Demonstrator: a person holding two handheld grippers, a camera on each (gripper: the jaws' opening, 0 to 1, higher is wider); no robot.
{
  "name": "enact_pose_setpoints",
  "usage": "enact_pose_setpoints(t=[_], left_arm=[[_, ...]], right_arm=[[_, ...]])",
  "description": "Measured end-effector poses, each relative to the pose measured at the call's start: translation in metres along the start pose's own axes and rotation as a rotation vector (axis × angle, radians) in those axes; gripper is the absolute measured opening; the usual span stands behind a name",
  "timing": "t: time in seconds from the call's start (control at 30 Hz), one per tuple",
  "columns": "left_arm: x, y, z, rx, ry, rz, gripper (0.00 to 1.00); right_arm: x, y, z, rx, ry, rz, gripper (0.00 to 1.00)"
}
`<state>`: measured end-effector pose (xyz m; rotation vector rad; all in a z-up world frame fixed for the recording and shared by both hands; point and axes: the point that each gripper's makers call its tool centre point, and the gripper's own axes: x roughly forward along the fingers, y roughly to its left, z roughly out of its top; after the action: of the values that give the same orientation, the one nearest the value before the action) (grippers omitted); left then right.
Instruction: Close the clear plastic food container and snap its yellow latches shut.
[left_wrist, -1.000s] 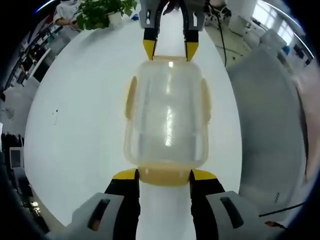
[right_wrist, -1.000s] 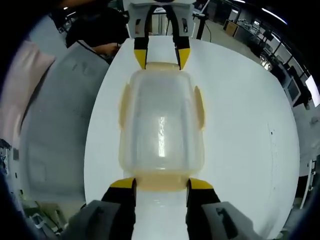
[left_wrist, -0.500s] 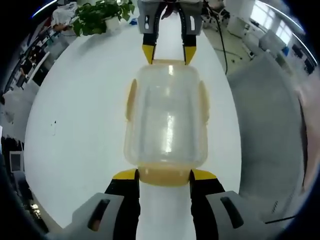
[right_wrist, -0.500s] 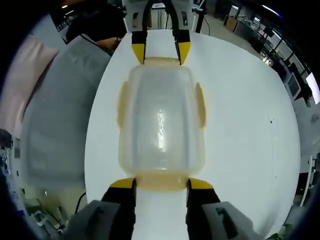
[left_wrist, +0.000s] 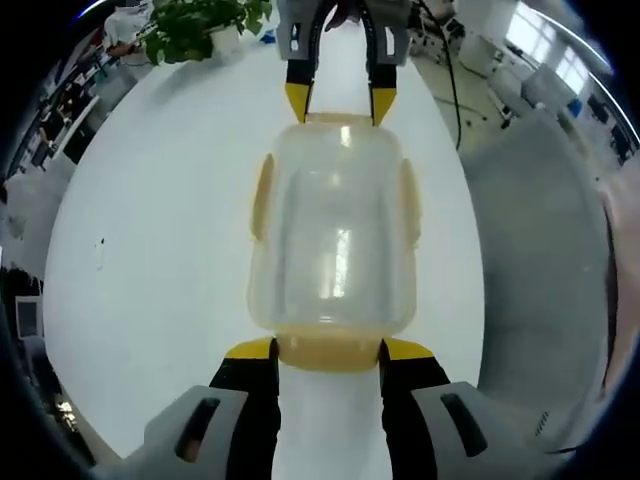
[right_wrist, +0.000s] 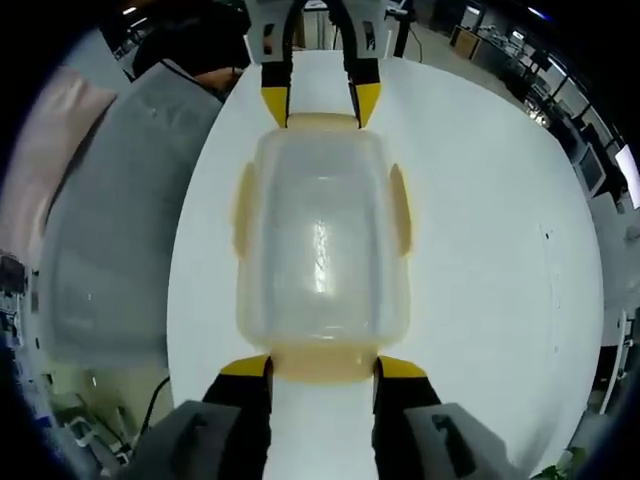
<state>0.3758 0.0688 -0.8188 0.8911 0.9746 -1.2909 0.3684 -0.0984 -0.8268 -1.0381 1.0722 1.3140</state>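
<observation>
In the left gripper view, our left hand-held gripper (left_wrist: 329, 350) stands spread wide at the near end of the clear plastic food container (left_wrist: 333, 232), its yellow tips on either side of the near yellow latch (left_wrist: 330, 353) and touching it. We cannot tell whether the tips squeeze the latch or only bracket it. The container lies on the white worktop (left_wrist: 160, 230) with its lid on and its long axis running straight away from this hand-held gripper, end toward us. Side latches (left_wrist: 262, 196) lie against its long walls. At the far end the right hand-held gripper (left_wrist: 340, 102) faces us, its jaws spread about the far latch.

The right gripper view mirrors this: the right hand-held gripper (right_wrist: 322, 367) brackets the near latch, the container (right_wrist: 322, 238) runs lengthwise ahead, and the left hand-held gripper (right_wrist: 315, 105) meets the far end.

Against half a second ago, both hand-held grippers keep the same spread and the same places at the container's ends; the background has shifted a little.
</observation>
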Motion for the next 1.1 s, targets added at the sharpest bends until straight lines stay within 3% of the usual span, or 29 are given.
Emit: enact_pose_setpoints(t=[0.47, 0.7, 0.77, 0.83, 0.9, 1.1], left_arm=[[0.004, -0.009, -0.006, -0.038, -0.023, -0.021, 0.37], [0.002, -0.009, -0.019, -0.098, -0.028, -0.026, 0.4], [-0.001, -0.007, -0.016, -0.165, -0.078, -0.022, 0.4], [-0.003, -0.012, -0.008, -0.27, -0.158, -0.082, 0.39], [-0.006, -0.008, -0.001, -0.349, -0.218, -0.089, 0.39], [-0.009, 0.0, -0.007, -0.404, -0.25, -0.043, 0.39]], right_arm=[[0.002, -0.002, -0.004, 0.002, -0.001, -0.025, 0.37], [-0.004, -0.007, -0.013, 0.073, -0.012, -0.061, 0.39], [-0.007, -0.007, -0.013, 0.11, -0.031, -0.073, 0.38], [-0.009, -0.007, -0.011, 0.159, -0.068, -0.074, 0.38], [-0.01, -0.008, -0.007, 0.21, -0.109, -0.061, 0.38], [-0.017, -0.008, 0.0, 0.314, -0.18, -0.059, 0.36]])
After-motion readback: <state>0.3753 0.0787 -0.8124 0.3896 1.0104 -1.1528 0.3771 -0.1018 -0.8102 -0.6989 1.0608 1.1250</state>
